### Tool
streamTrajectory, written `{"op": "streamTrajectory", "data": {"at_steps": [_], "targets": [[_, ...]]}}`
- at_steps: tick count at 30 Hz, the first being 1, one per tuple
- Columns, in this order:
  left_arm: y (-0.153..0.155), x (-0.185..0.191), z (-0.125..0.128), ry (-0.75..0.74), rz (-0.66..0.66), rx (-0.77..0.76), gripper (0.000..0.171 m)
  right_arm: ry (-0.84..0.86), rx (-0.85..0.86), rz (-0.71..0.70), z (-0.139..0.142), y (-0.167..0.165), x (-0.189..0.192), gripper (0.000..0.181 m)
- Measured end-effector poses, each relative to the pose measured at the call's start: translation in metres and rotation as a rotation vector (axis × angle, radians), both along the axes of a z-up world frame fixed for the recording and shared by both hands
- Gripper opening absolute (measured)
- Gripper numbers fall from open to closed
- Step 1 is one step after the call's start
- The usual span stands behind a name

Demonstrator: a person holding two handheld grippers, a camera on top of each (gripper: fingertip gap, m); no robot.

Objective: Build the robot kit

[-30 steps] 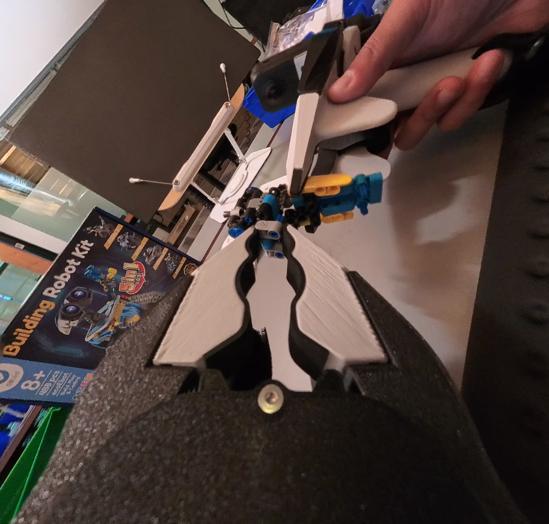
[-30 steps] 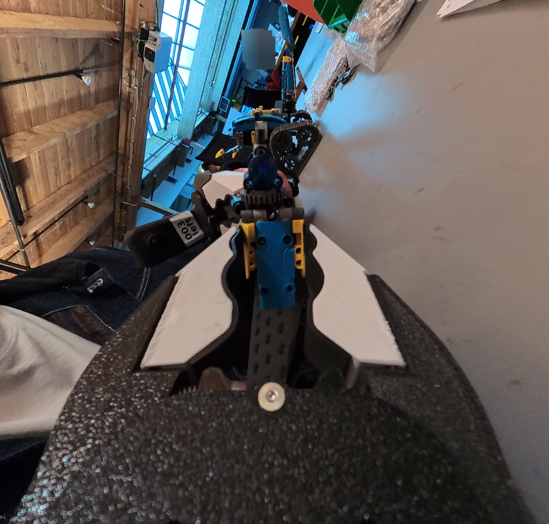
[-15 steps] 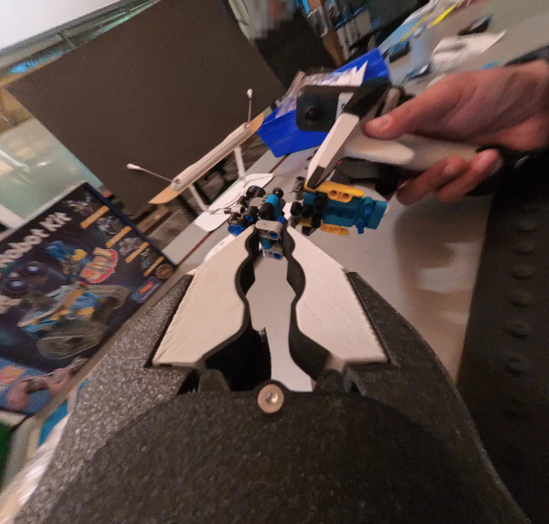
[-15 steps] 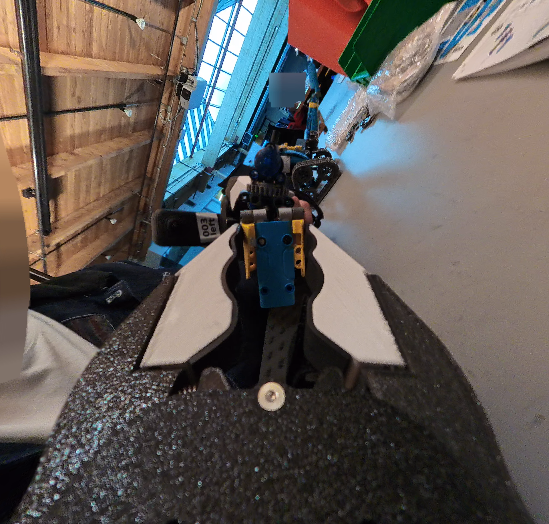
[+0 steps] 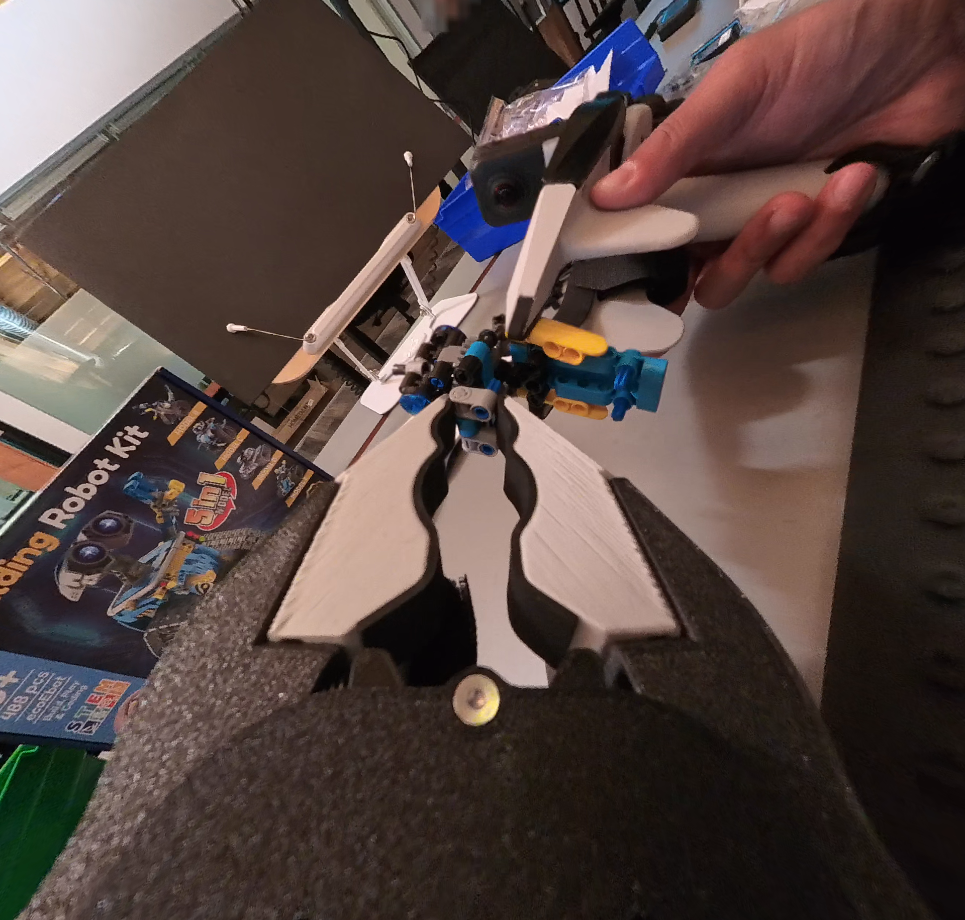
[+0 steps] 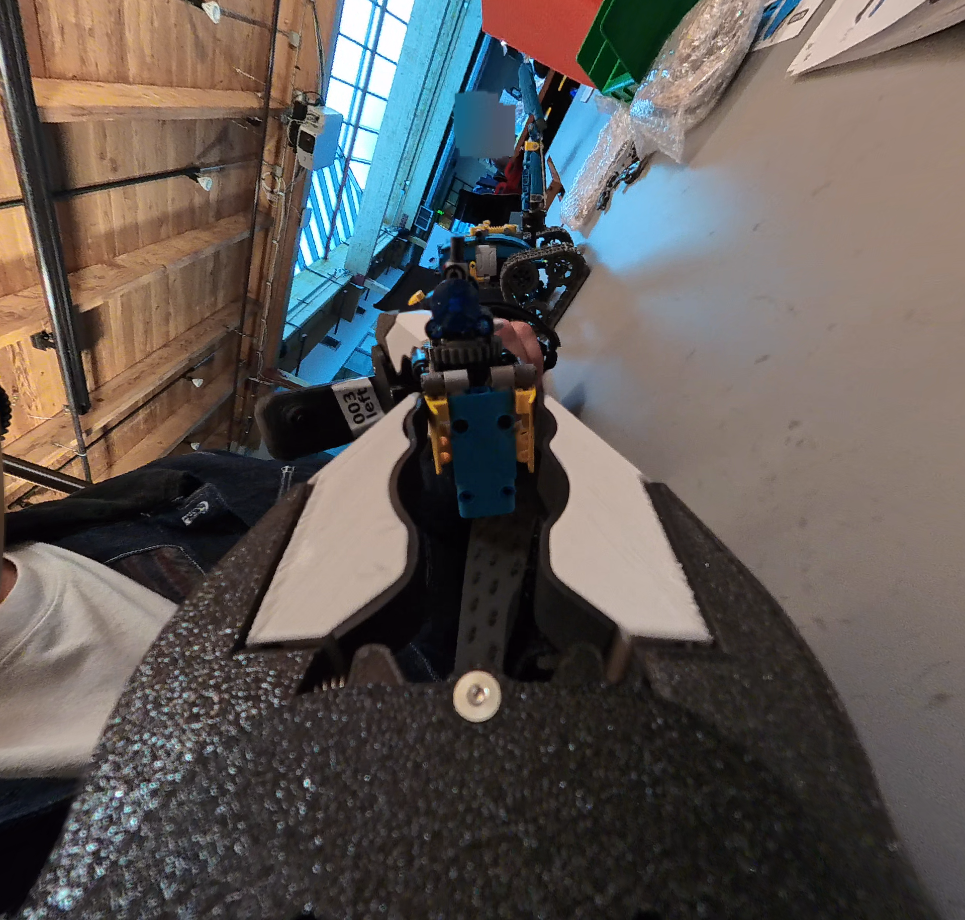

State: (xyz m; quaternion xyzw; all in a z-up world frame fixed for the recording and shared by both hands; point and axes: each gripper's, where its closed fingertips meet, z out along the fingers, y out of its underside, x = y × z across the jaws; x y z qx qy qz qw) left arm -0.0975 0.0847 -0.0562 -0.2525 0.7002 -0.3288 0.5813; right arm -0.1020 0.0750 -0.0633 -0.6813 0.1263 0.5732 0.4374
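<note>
Left tongs (image 5: 472,417): I clench the grey-blue stub of the small build (image 5: 444,367).
Right tongs (image 6: 483,425): I clench the blue-yellow block (image 6: 483,459).
Relation: block (image 5: 585,373) just right of the stub, touching, long axis crosswise to my left tongs, above the table (image 5: 757,451).
Nearer: both grip.

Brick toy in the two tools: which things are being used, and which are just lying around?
In use:
left tool, shut on the grey-and-blue brick part
right tool, shut on the blue-and-yellow brick part

Lying about:
kit box
blue bin
tracked brick vehicle
plastic bags
green bin
</note>
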Motion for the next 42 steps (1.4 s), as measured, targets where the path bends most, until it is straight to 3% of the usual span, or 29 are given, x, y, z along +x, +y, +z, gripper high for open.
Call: {"op": "streamTrajectory", "data": {"at_steps": [5, 12, 18, 22, 25, 28, 33, 37, 40, 42], "targets": [[-0.001, -0.003, -0.008, 0.028, -0.045, 0.043, 0.014, -0.094, -0.039, 0.053, -0.010, -0.004, -0.006, 0.040], [0.002, -0.005, -0.024, 0.134, -0.129, -0.014, 0.015, -0.133, -0.090, 0.142, -0.023, -0.004, -0.010, 0.040], [0.010, -0.002, -0.051, 0.233, -0.164, 0.099, 0.014, -0.204, -0.134, 0.344, -0.054, 0.000, -0.007, 0.040], [0.011, -0.001, -0.060, 0.255, -0.176, 0.184, 0.015, -0.364, -0.121, 0.411, -0.068, 0.001, -0.004, 0.039], [-0.005, -0.002, -0.067, 0.279, -0.232, 0.223, 0.015, -0.501, -0.113, 0.489, -0.081, -0.006, -0.007, 0.040], [-0.014, 0.000, -0.076, 0.305, -0.257, 0.353, 0.015, -0.657, -0.086, 0.523, -0.090, -0.012, -0.003, 0.027], [-0.017, 0.002, -0.078, 0.406, -0.314, 0.436, 0.015, -0.659, -0.074, 0.485, -0.088, -0.013, 0.009, 0.035], [-0.016, 0.005, -0.071, 0.443, -0.326, 0.528, 0.015, -0.823, -0.078, 0.415, -0.085, -0.021, 0.032, 0.047], [-0.015, 0.001, -0.065, 0.521, -0.353, 0.554, 0.015, -1.037, 0.003, 0.231, -0.055, -0.015, 0.051, 0.051], [-0.015, 0.000, -0.061, 0.551, -0.357, 0.582, 0.015, -1.051, 0.086, 0.153, -0.026, -0.014, 0.032, 0.058]]}}
